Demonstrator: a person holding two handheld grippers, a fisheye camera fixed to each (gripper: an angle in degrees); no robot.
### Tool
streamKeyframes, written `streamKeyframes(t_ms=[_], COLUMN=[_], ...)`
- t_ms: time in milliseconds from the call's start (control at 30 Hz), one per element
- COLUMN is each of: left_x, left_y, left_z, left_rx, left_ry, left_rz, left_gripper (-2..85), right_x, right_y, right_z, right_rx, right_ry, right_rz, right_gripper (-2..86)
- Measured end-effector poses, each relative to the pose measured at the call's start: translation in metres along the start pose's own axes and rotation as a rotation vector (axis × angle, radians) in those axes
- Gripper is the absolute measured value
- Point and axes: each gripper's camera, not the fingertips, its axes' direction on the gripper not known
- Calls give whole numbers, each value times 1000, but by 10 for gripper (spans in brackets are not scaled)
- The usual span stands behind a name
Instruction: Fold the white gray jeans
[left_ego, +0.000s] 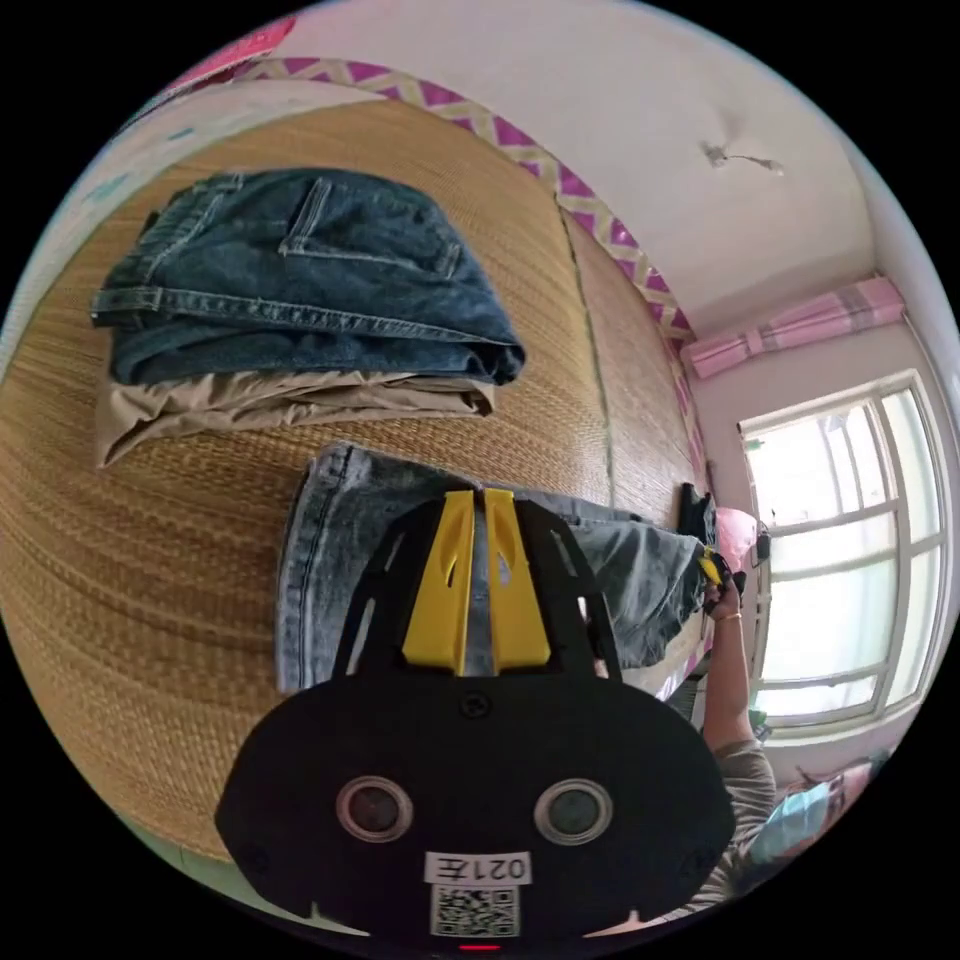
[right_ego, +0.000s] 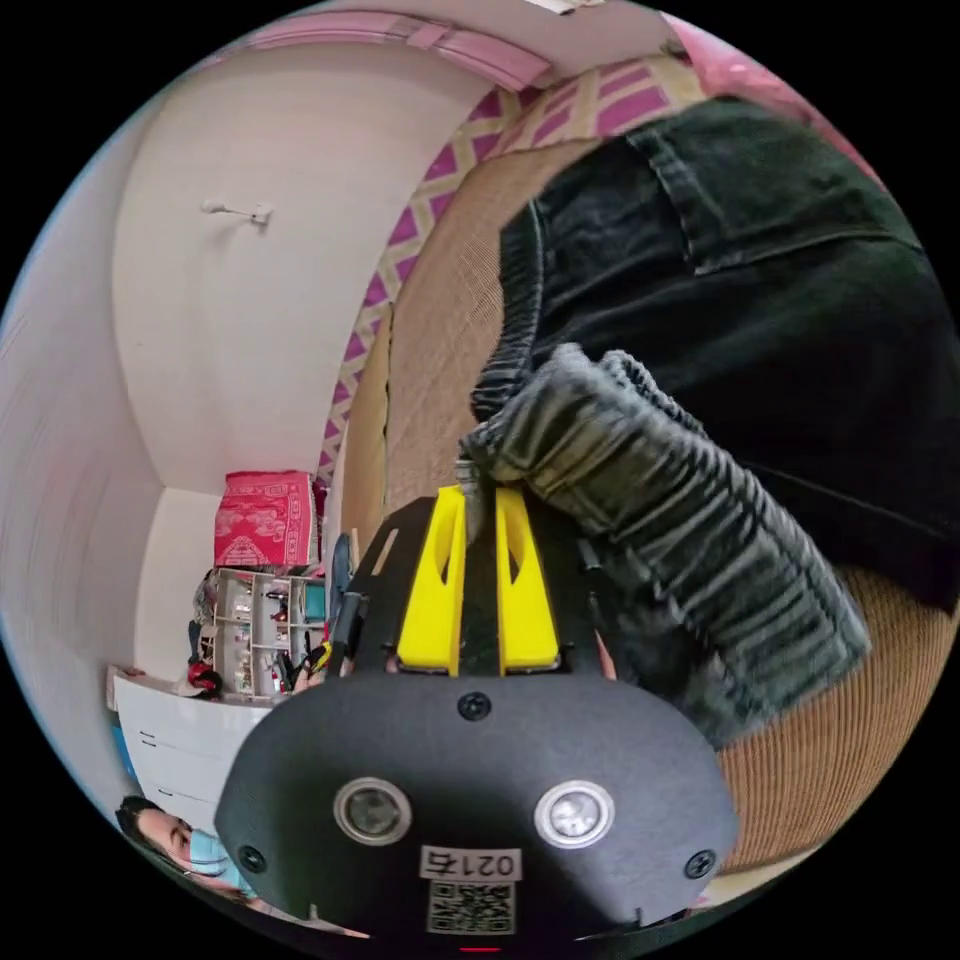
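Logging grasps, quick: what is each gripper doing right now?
Left gripper: shut on the gray jeans at one end.
Right gripper: shut on the jeans' elastic waistband.

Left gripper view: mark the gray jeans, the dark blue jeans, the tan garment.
gray jeans (left_ego: 320, 520), left gripper view, hem end.
dark blue jeans (left_ego: 300, 270), left gripper view, folded top face.
tan garment (left_ego: 250, 405), left gripper view, exposed edge.
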Motion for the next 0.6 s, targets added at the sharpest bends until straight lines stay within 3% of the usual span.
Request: streamKeyframes(t_ms=[167, 267, 333, 467, 533, 600], left_x=[-1, -5, -9, -13, -10, -11], left_y=[7, 32, 51, 66, 93, 104], left_z=[2, -21, -34, -16, -36, -37], left_rx=[10, 147, 239, 112, 270, 246], left_ry=[60, 91, 85, -68, 11, 27], left_rz=[118, 155, 170, 167, 206, 181], left_gripper=[-4, -7, -9, -9, -8, -7], right_x=[9, 1, -11, -33, -48, -54], right_y=[19, 53, 84, 131, 169, 195], right_z=[-11, -39, -50, -33, 2, 29], right_rx=[-21, -16, -19, -50, -117, -179], right_ry=[-121, -95, -56, 47, 189, 295], right_rz=[-88, -190, -297, -521, -711, -800], right_gripper=[62, 53, 44, 29, 18, 12])
